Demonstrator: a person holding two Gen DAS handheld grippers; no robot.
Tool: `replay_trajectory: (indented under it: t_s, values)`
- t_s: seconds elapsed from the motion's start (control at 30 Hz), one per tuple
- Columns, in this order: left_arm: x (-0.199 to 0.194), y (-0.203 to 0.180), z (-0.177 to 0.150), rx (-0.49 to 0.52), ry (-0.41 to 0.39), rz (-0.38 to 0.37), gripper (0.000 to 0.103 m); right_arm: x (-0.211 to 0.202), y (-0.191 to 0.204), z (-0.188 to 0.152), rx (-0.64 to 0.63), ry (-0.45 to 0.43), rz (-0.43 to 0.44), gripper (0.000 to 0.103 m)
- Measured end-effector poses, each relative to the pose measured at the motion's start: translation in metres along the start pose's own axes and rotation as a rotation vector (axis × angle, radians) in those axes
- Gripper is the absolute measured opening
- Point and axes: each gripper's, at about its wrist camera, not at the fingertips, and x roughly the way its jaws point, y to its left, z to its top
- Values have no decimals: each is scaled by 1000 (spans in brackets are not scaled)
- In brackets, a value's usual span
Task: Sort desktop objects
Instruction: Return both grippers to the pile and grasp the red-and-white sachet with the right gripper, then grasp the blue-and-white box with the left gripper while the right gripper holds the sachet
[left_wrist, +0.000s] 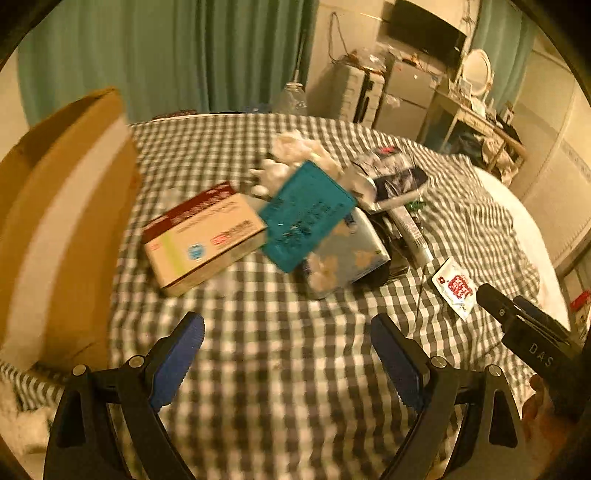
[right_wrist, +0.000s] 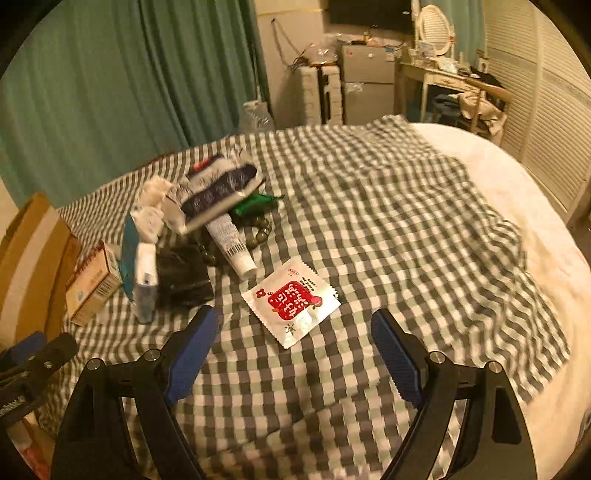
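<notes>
Left tongs: the left gripper (left_wrist: 287, 360) has its blue-padded jaws spread wide and released, with nothing between them; only the checked cloth is under the gap. I think they are wide so that they can go over a broad box.
Right tongs: the right gripper (right_wrist: 294, 354) is also released and empty. In its own view the jaws point toward 12 o'clock, and the sachet lies just beyond the gap.
Sachet: the flat white foil sachet with a red printed label (right_wrist: 291, 301) lies alone on the cloth, apart from the heap, so it seems the easiest first pick for the right side.
Heap: the things to sort are crowded together at about 10 o'clock in the right view. The white plastic tube with a barcode (right_wrist: 231, 240) leans out of it, and a dark blue and white soft packet (right_wrist: 218, 195) rests on top.
Boxes: in the left view the beige cardboard carton with a dark red band (left_wrist: 203, 240) lies flat at 11 o'clock of the jaws, and the teal rectangular box (left_wrist: 306, 214) leans tilted against the heap beside it.
Container: the large brown corrugated cardboard box (left_wrist: 62, 221) stands at 9 o'clock, open, probably as the place where sorted things go.
Surface: the grey and white checked tablecloth (right_wrist: 406, 221) is wrinkled, so flat things may slide.
Progress: in my judgement the sorting is hardly begun.
</notes>
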Motion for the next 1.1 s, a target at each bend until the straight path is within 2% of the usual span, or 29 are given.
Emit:
replay_trajectory:
  t_s: [0.17,0.33,0.5,0.6,0.7,0.73,0.8,0.87,0.9,0.97,1.0,1.1]
  values:
    - [33,-17,10,63,-8,29,94,26,1,5,-54,20,-19,85]
    - [54,-20,19,60,-6,20,94,56,0,7,-88,72,-50,85]
    - [66,-27,18,94,-10,15,94,67,1,9,-70,95,-3,85]
    - [70,-29,20,116,-22,39,94,75,8,6,-117,121,-28,84]
    - [71,-27,22,114,-28,26,94,74,10,3,-127,124,-26,75]
    - [69,-25,22,117,-43,24,93,73,10,3,-126,123,-22,68]
    - [66,-26,22,135,-62,29,86,71,8,2,-119,120,-18,59]
    - [61,-25,23,161,-73,30,66,69,6,3,-111,120,-8,48]
    - [60,-25,24,173,-72,32,62,68,4,4,-105,121,-6,45]
    - [59,-26,25,199,-59,25,47,68,2,5,-89,122,7,38]
    - [59,-25,27,200,-53,17,33,68,0,6,-80,125,15,37]
    - [57,-21,26,178,-34,-10,28,66,-8,10,-56,129,33,28]
